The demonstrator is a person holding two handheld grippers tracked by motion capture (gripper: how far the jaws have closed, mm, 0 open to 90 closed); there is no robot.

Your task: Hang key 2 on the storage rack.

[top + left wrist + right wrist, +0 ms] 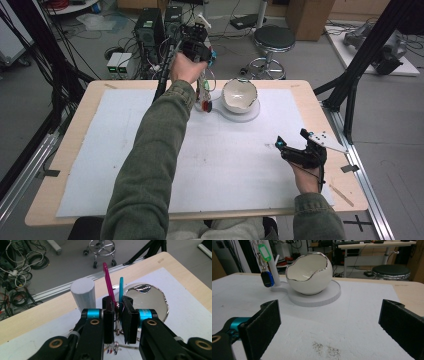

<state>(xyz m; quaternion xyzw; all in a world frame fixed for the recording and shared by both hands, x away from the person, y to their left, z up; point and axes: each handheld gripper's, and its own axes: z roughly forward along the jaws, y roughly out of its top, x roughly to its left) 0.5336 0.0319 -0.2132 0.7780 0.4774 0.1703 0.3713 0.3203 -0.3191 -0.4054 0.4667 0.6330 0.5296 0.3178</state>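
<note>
Left gripper view: I have my left gripper [117, 315] pinched on a bunch of keys [116, 305], its pink tag [108, 282] and blue tag [121, 288] sticking up, just beside the white post [83, 293] and bowl [147, 300]. My right gripper [295, 145] rests spread wide on the mat [225, 160], well apart.

Egg-shaped bowl [308, 275] showing white with silver rim; key tags [108, 282] showing magenta and cyan; key fob [267, 279] showing blue; table mat [225, 155] showing white; sleeve [150, 170] showing olive green
</note>
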